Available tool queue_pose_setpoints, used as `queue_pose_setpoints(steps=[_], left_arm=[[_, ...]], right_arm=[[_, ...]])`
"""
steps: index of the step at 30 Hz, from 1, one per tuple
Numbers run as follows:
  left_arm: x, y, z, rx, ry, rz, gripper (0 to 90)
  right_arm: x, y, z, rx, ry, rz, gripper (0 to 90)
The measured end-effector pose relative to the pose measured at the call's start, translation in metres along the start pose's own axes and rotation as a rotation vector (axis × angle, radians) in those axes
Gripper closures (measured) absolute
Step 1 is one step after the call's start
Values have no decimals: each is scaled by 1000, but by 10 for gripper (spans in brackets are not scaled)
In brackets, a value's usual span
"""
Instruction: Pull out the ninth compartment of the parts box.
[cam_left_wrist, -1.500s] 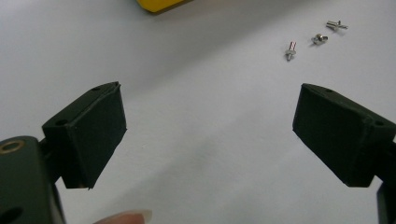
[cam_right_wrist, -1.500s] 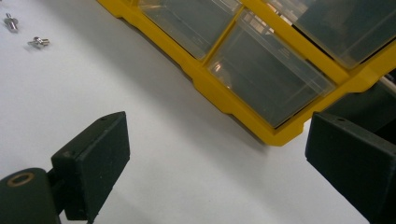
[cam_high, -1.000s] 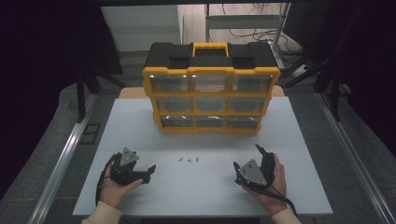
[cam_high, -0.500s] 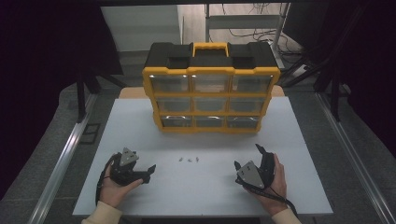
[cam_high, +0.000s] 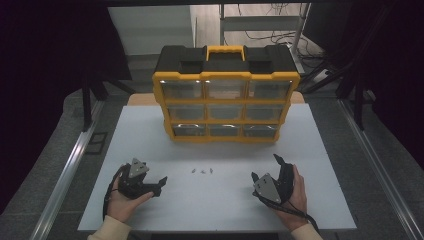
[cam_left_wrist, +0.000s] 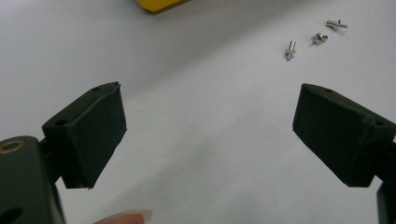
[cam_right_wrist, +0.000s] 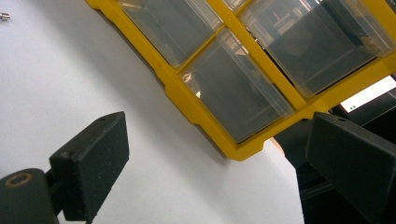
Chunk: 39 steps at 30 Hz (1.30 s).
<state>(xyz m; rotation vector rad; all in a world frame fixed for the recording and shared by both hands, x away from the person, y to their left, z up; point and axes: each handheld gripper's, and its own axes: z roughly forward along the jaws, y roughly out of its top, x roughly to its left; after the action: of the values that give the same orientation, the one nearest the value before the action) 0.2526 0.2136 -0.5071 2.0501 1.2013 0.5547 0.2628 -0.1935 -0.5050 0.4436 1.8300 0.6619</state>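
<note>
While three small shiny metal screws (cam_high: 202, 171) lie mid-tabletop (cam_high: 220, 200) between the hands, left claw (cam_high: 159, 183) and right claw (cam_high: 266, 167) rest low, both released. Left gripper view: matte black pads (cam_left_wrist: 95, 133) spread wide, screws (cam_left_wrist: 315, 37) beyond. Right gripper view: jaws apart, facing the yellow-framed organizer (cam_right_wrist: 205, 112) with clear drawers.

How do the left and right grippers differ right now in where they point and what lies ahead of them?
The left gripper points sideways toward the table's middle, while the right gripper points forward at the organizer. The left gripper view has the small screws lying loose ahead of it; the right gripper view faces the organizer's clear drawers. Both rest low over the white table, each in a hand, with jaws wide open and empty.
</note>
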Motion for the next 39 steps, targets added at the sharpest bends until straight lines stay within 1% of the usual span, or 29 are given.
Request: queue_pose_setpoints(steps=[8, 12, 17, 21, 34, 39], left_arm=[[0, 0, 0, -1, 0, 0, 99], [0, 0, 0, -1, 0, 1, 99], [0, 0, 0, 0, 0, 1, 99], [0, 0, 0, -1, 0, 0, 99], [0, 0, 0, 0, -1, 1, 99], [0, 0, 0, 0, -1, 1, 99]], right_arm=[[0, 0, 0, -1, -9, -14, 63], [0, 0, 0, 2, -14, -33, 64], [1, 0, 0, 4, -15, -44, 66], [1, 0, 0, 6, -17, -64, 69], [2, 0, 1, 3, -38, -104, 80], [2, -1, 1, 9, -44, -123, 83]])
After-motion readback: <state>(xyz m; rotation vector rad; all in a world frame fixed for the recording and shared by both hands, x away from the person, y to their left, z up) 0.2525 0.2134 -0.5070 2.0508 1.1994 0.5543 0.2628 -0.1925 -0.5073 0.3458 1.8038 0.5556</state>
